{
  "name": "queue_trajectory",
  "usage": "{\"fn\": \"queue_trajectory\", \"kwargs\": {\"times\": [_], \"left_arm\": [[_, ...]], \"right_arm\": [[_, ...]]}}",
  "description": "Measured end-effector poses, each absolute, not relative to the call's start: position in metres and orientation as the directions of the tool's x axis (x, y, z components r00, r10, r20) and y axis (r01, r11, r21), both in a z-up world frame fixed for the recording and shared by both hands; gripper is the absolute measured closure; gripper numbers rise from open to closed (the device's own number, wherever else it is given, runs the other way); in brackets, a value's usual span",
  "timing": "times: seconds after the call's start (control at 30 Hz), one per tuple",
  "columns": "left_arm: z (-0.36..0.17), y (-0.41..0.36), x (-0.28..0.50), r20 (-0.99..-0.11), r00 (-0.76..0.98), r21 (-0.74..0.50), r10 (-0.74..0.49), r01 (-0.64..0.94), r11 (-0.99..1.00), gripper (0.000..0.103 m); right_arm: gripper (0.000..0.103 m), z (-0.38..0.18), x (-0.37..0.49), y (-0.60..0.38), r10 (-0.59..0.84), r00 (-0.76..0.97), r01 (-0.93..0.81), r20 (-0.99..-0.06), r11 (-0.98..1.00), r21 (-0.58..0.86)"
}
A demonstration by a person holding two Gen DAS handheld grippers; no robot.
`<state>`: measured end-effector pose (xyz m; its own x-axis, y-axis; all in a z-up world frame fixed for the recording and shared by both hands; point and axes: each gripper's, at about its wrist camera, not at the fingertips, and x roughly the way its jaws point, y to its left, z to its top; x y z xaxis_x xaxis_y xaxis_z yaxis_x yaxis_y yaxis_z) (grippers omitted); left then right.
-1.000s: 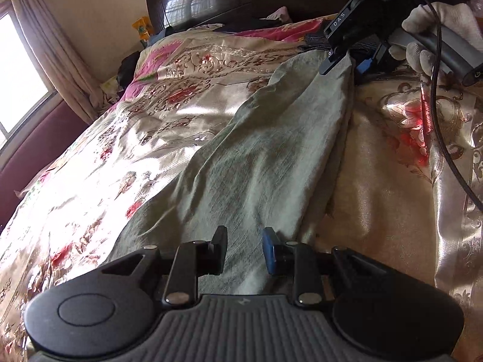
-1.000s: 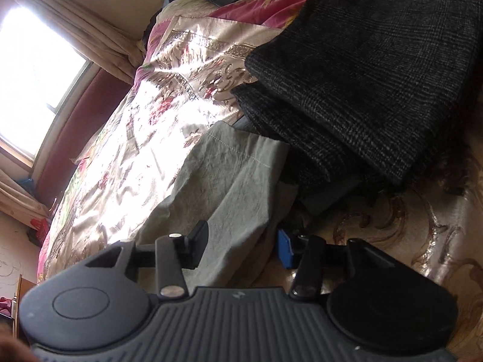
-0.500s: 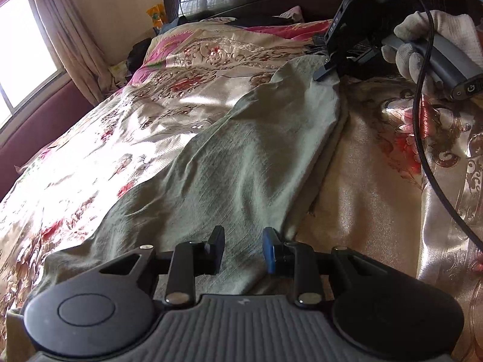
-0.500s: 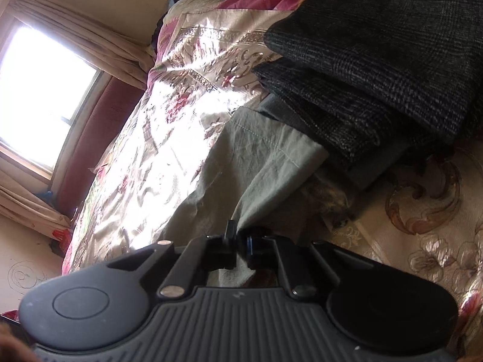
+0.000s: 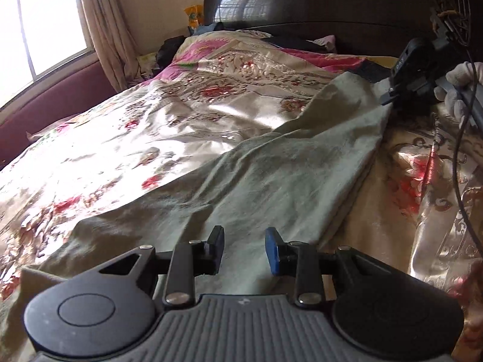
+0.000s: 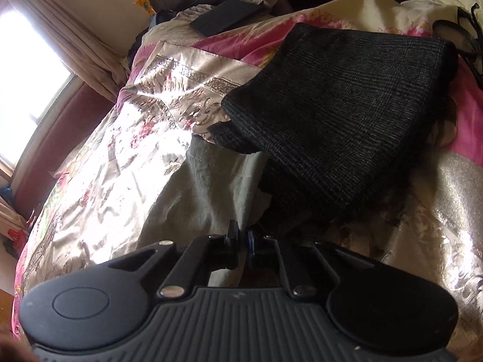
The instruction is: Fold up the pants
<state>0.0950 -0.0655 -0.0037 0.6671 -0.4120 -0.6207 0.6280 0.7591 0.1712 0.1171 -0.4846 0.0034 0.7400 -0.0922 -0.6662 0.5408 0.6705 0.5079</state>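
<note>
Grey-green pants [image 5: 271,175] lie stretched along the floral bedspread [image 5: 151,126], running from my left gripper up toward the headboard. My left gripper [image 5: 244,250] is open, its fingers hovering just above the near end of the pants. My right gripper [image 6: 240,239] is shut on the pants [image 6: 193,193] close to their hemmed far end. It also shows in the left wrist view [image 5: 404,90], held by a white-gloved hand and lifting that end slightly.
A stack of folded dark plaid cloth [image 6: 347,114] lies right beside the pants' far end. Dark headboard [image 5: 317,0] at the back, window and curtain [image 5: 99,21] on the left. Black glasses [image 6: 465,36] lie at far right.
My right gripper went from open to shut on the pants' far end and lifted it a little. My left gripper pulled back toward the near end, still open.
</note>
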Motion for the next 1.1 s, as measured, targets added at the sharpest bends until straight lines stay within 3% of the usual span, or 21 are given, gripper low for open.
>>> {"fn": "queue_trajectory", "kwargs": {"times": [0.1, 0.17, 0.23, 0.4, 0.47, 0.53, 0.63, 0.83, 0.9, 1.0, 1.1], "left_arm": [[0.009, -0.011, 0.102, -0.606, 0.718, 0.162, -0.344, 0.534, 0.83, 0.057], [0.013, 0.022, 0.107, -0.58, 0.768, 0.199, -0.272, 0.458, 0.867, 0.056], [0.013, 0.048, 0.114, -0.555, 0.807, 0.239, -0.2, 0.385, 0.891, 0.053], [-0.001, 0.104, 0.145, -0.541, 0.84, 0.259, -0.04, 0.212, 0.942, 0.053], [-0.005, 0.119, 0.152, -0.539, 0.842, 0.258, -0.007, 0.173, 0.951, 0.053], [-0.01, 0.133, 0.158, -0.535, 0.844, 0.269, 0.031, 0.135, 0.954, 0.053], [-0.014, 0.146, 0.161, -0.543, 0.839, 0.249, 0.031, 0.126, 0.96, 0.053], [-0.026, 0.161, 0.165, -0.558, 0.83, 0.221, 0.016, 0.13, 0.966, 0.052], [-0.028, 0.164, 0.163, -0.557, 0.83, 0.21, 0.009, 0.131, 0.969, 0.052], [-0.029, 0.169, 0.163, -0.554, 0.832, 0.191, 0.003, 0.123, 0.974, 0.052], [-0.033, 0.173, 0.165, -0.553, 0.833, 0.185, 0.016, 0.105, 0.977, 0.051]], "right_arm": [[0.085, 0.019, 0.104, -0.483, -0.153, 0.722, 0.564, -0.674, 0.694, 0.447], [0.084, 0.04, 0.093, -0.468, -0.249, 0.709, 0.571, -0.66, 0.751, 0.331], [0.084, 0.059, 0.095, -0.439, -0.248, 0.733, 0.494, -0.633, 0.834, 0.246], [0.076, 0.064, 0.178, -0.323, 0.196, 0.743, 0.027, -0.64, 0.947, 0.322], [0.077, 0.05, 0.223, -0.261, 0.398, 0.65, -0.165, -0.647, 0.905, 0.391], [0.076, 0.036, 0.26, -0.202, 0.51, 0.553, -0.309, -0.659, 0.86, 0.406], [0.069, 0.019, 0.302, -0.139, 0.532, 0.495, -0.447, -0.687, 0.834, 0.324], [0.068, -0.018, 0.346, -0.093, 0.557, 0.223, -0.543, -0.8, 0.753, 0.373], [0.068, -0.022, 0.345, -0.09, 0.539, 0.204, -0.56, -0.817, 0.749, 0.355], [0.099, -0.019, 0.336, -0.089, 0.525, 0.195, -0.584, -0.829, 0.741, 0.332], [0.101, -0.007, 0.325, -0.093, 0.544, 0.274, -0.572, -0.793, 0.755, 0.321]]}}
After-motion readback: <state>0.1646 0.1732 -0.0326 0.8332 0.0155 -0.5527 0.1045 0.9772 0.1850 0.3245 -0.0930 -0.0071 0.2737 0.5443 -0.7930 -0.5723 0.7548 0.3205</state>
